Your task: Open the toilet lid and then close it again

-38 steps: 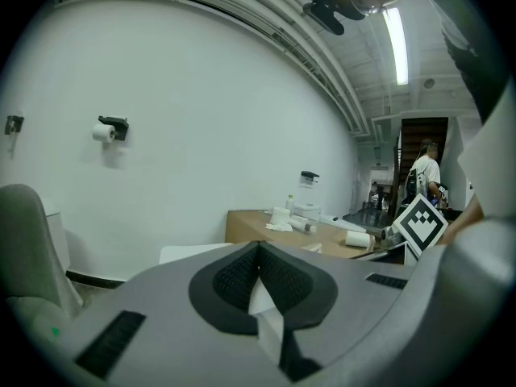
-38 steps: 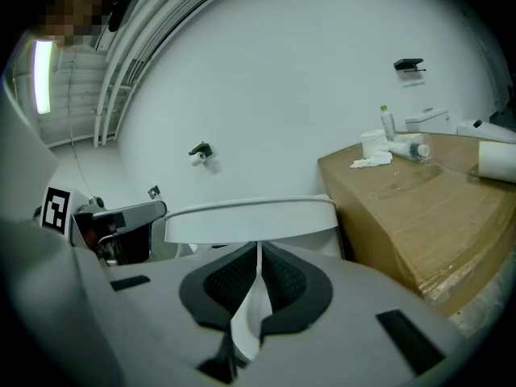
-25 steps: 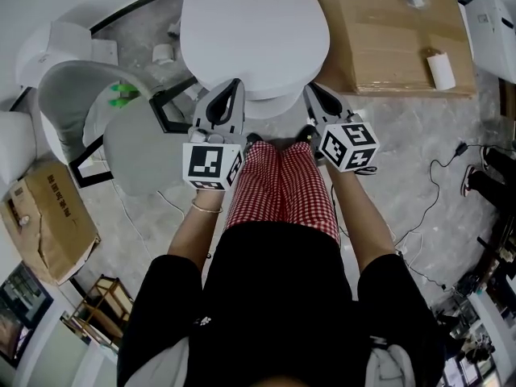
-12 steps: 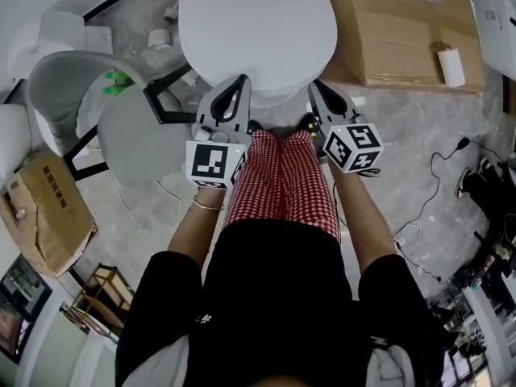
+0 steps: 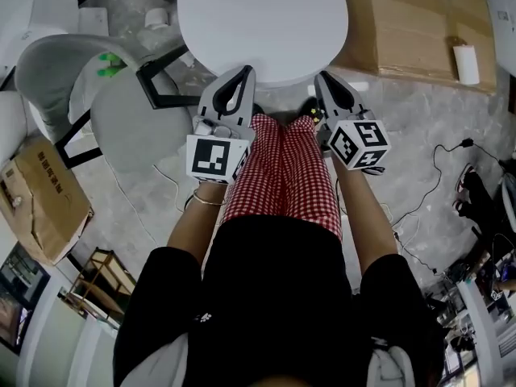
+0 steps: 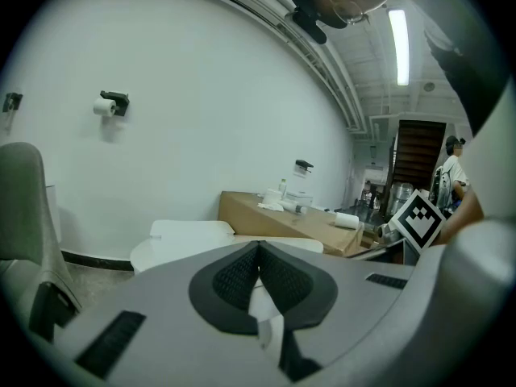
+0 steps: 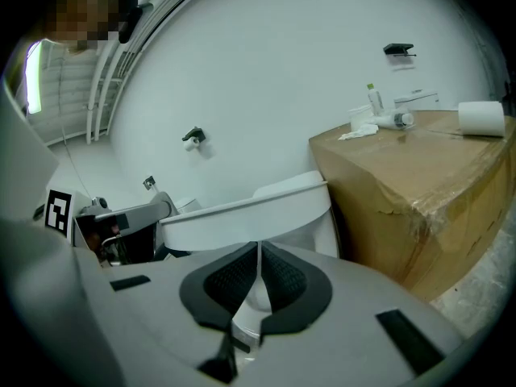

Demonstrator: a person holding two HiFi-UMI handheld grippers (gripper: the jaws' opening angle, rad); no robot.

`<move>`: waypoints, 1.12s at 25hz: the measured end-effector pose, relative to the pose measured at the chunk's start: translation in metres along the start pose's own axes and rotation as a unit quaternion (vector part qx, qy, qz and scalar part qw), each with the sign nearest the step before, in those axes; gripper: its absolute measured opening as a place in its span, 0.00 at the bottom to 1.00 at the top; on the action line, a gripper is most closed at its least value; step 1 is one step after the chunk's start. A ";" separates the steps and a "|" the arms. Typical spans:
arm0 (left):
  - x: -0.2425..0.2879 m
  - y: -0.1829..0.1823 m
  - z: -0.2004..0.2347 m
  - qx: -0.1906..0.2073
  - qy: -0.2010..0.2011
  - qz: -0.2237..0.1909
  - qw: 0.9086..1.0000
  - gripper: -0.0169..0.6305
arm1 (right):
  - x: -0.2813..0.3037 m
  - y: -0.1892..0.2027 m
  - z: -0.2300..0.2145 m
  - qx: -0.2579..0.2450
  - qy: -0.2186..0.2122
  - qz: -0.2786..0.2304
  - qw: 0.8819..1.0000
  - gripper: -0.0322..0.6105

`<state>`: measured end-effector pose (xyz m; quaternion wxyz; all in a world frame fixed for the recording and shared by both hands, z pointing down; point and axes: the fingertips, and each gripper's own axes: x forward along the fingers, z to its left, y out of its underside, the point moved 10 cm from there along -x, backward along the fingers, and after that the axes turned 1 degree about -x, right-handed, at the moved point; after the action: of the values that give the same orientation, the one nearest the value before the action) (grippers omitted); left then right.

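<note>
The white toilet stands straight ahead with its lid down flat. My left gripper is at the lid's front-left edge, jaws shut with nothing between them. At the front-right edge my right gripper is also shut and empty. In the left gripper view the left gripper points over the lid toward the tank. The right gripper in its own view sits just below the lid's rim.
A large cardboard box stands right of the toilet with a paper roll and bottles on top. A grey chair is at the left, another carton near it. Cables lie on the floor at the right.
Both grippers have moved forward to the front edge of the toilet lid. The lid is still down and both stay shut.
</note>
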<state>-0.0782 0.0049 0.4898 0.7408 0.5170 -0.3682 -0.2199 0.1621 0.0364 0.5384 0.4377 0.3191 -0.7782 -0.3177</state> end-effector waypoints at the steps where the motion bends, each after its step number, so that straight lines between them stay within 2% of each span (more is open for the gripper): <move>1: 0.000 0.003 -0.001 -0.001 0.000 0.001 1.000 0.03 | 0.000 0.002 -0.001 0.000 0.000 0.001 1.000 0.10; 19: -0.001 0.043 -0.004 -0.013 -0.008 0.009 1.000 0.03 | 0.006 0.036 -0.009 -0.006 0.004 0.018 1.000 0.09; 22: -0.001 0.050 -0.004 -0.014 -0.003 0.021 1.000 0.03 | 0.008 0.040 -0.011 -0.004 0.006 0.021 1.000 0.09; 28: -0.001 0.053 -0.006 -0.008 -0.022 0.025 0.999 0.03 | 0.009 0.042 -0.014 -0.002 -0.003 0.031 1.000 0.09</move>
<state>-0.0767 0.0287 0.5374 0.7418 0.4965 -0.3955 -0.2162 0.1615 0.0519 0.5809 0.4454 0.2928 -0.7886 -0.3066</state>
